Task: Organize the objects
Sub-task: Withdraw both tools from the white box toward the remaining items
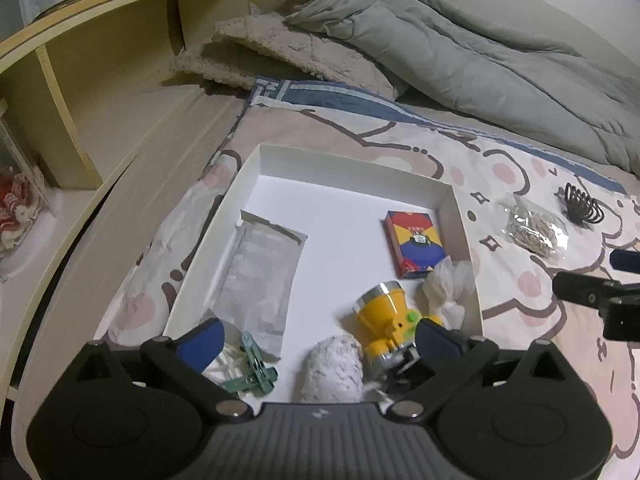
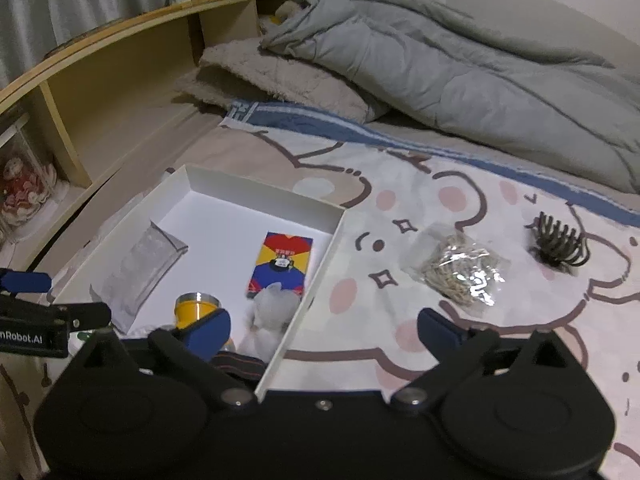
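A white open box (image 1: 352, 168) (image 2: 256, 190) lies on the bed. It holds a grey foil packet (image 1: 260, 280) (image 2: 140, 268), a red, blue and yellow card box (image 1: 414, 248) (image 2: 282, 264), a yellow flashlight (image 1: 384, 316) (image 2: 196, 310), a white cloth bundle (image 1: 444, 288) (image 2: 274, 312), a fluffy white item (image 1: 332, 372) and a green clip (image 1: 256, 368). My left gripper (image 1: 318, 338) is open and empty above the box's near end. My right gripper (image 2: 324, 332) is open and empty over the box's right wall. A clear bag of tan bits (image 1: 534, 228) (image 2: 460, 270) and a dark hair claw (image 1: 580, 204) (image 2: 558, 246) lie on the sheet to the right.
A grey duvet (image 1: 460, 52) (image 2: 440, 68) and a fleece pillow (image 1: 272, 56) (image 2: 276, 76) lie at the bed's far end. A wooden shelf headboard (image 1: 100, 68) (image 2: 100, 80) runs along the left. The other gripper shows at each view's edge: right gripper (image 1: 600, 292), left gripper (image 2: 36, 316).
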### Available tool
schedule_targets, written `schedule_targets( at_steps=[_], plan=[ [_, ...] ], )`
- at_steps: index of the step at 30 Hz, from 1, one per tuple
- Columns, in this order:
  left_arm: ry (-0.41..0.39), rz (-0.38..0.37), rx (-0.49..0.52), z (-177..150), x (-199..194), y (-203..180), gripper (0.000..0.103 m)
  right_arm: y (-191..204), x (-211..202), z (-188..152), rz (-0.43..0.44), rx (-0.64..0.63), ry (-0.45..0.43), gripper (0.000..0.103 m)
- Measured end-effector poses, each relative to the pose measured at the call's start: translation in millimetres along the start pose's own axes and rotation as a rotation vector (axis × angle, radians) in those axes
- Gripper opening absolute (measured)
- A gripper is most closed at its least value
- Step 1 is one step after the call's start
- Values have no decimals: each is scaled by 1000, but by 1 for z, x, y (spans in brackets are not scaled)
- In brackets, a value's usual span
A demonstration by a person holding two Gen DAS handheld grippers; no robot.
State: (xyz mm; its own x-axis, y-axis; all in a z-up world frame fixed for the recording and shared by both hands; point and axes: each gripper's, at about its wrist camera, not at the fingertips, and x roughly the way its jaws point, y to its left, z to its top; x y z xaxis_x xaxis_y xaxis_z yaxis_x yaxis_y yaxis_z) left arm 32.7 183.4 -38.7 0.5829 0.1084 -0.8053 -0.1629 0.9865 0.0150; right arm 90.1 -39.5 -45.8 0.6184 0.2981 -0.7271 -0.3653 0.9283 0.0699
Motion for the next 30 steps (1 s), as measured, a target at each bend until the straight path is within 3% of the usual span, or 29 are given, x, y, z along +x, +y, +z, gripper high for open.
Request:
schedule_targets(
  at_steps=[20,30],
  plan=[
    [-54,26,10,-5,-15,-6,103,-15,-24,-15,-38,-5,-40,103],
    [-86,5,35,12,-11,-47,103,-56,-36,-15,-97,39,-55,103]
  ],
)
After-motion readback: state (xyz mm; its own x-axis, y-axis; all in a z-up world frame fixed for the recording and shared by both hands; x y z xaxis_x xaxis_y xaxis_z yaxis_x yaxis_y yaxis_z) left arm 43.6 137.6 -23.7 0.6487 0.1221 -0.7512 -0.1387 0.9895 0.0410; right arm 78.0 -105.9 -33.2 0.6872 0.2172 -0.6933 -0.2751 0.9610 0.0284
